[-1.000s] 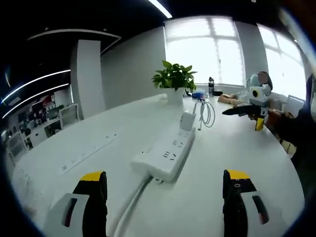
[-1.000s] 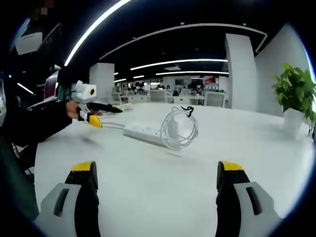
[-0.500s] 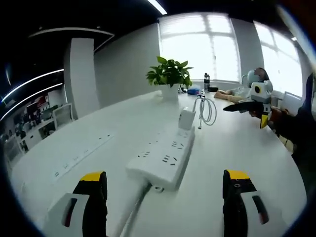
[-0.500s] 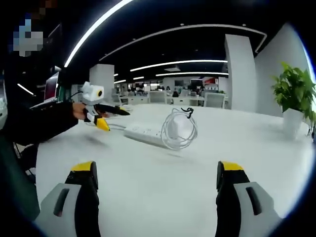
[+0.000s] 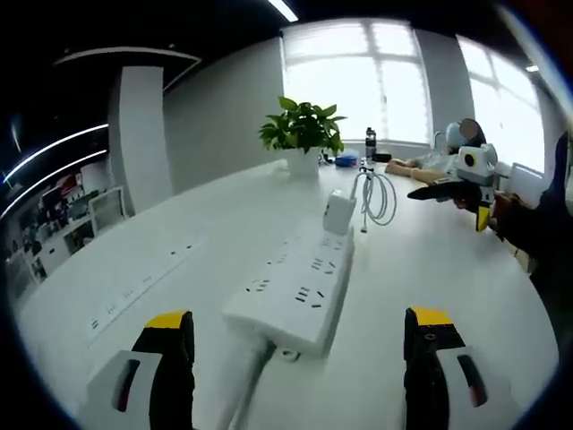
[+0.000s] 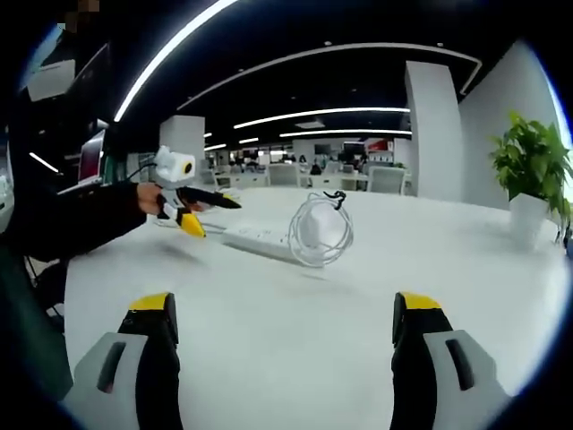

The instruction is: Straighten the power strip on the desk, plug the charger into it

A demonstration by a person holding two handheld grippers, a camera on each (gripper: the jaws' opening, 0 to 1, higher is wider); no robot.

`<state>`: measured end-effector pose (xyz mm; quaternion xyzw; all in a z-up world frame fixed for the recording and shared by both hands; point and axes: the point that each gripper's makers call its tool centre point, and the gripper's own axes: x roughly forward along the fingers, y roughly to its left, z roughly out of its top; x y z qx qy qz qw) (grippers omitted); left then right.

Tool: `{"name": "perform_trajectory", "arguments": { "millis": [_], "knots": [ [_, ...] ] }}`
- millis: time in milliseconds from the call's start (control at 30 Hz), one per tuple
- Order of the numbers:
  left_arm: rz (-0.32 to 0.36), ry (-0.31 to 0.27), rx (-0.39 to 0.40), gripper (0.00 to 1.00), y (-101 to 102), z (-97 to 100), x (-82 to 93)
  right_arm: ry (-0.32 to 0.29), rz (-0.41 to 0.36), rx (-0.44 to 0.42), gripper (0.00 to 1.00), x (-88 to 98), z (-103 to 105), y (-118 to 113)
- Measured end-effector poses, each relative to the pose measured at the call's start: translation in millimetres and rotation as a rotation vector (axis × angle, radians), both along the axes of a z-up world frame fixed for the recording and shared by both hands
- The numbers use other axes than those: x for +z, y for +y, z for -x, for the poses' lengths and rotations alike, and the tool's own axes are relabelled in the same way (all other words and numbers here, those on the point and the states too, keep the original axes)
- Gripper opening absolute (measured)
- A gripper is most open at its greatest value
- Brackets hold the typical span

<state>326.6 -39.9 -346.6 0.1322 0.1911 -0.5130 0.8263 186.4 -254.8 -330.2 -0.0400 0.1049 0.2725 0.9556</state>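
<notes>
The white power strip (image 5: 291, 296) lies on the long white desk (image 5: 430, 269), running away from the left gripper (image 5: 300, 363), whose jaws stand wide apart just short of the strip's near end, where its cable (image 5: 242, 394) trails off toward the bottom edge. The charger (image 5: 338, 213) stands at the strip's far end, its coiled cord (image 5: 376, 197) looping up beside it. To my eye the step in hand is squaring up the strip, and it would go best if the left gripper took the near end across its width, low and level, and swung it gently so the charger at the far end does not topple. The right gripper (image 6: 282, 358) hangs well back over bare desk, jaws equally wide and empty. Its view gives the strip (image 6: 260, 239) side-on with the charger (image 6: 309, 231) and cord (image 6: 322, 231) in front, and the left gripper (image 6: 192, 210) poised near the strip's end. The left gripper view adds the socket faces, a potted plant (image 5: 303, 134), and the right gripper (image 5: 457, 184) off to the side.
</notes>
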Motion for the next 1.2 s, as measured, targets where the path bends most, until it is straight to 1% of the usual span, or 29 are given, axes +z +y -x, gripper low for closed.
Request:
{"name": "perform_trajectory", "arguments": {
  "millis": [233, 433, 633, 833, 1000, 1133, 1200],
  "knots": [
    [-0.007, 0.000, -0.011, 0.99, -2.7, -7.0, -0.3, 0.002, 0.002, 0.004, 0.99, -0.9, 0.2, 2.3],
    [-0.014, 0.002, -0.022, 0.99, -4.3, -8.4, -1.5, 0.000, 0.005, 0.003, 0.99, -0.7, 0.0, 3.2],
    [-0.026, 0.012, -0.038, 0.99, -7.4, -8.4, -4.8, -0.016, 0.016, 0.005, 0.97, 2.8, 1.0, 4.8],
    [-0.033, 0.018, -0.058, 0.99, -11.9, -11.2, -6.7, -0.010, 0.006, 0.013, 0.97, 2.7, 1.7, 5.9],
    [-0.038, 0.023, -0.070, 0.99, -15.6, -16.9, -7.8, -0.002, 0.016, 0.023, 0.97, 2.1, 1.3, 7.4],
    [-0.036, 0.032, -0.081, 0.99, -17.7, -15.9, -8.7, 0.004, 0.024, 0.028, 0.96, 0.3, 1.1, 8.4],
    [-0.040, 0.036, -0.097, 0.99, -19.3, -12.2, -9.0, 0.005, 0.024, 0.030, 0.96, -0.1, 1.3, 9.0]
  ]
}}
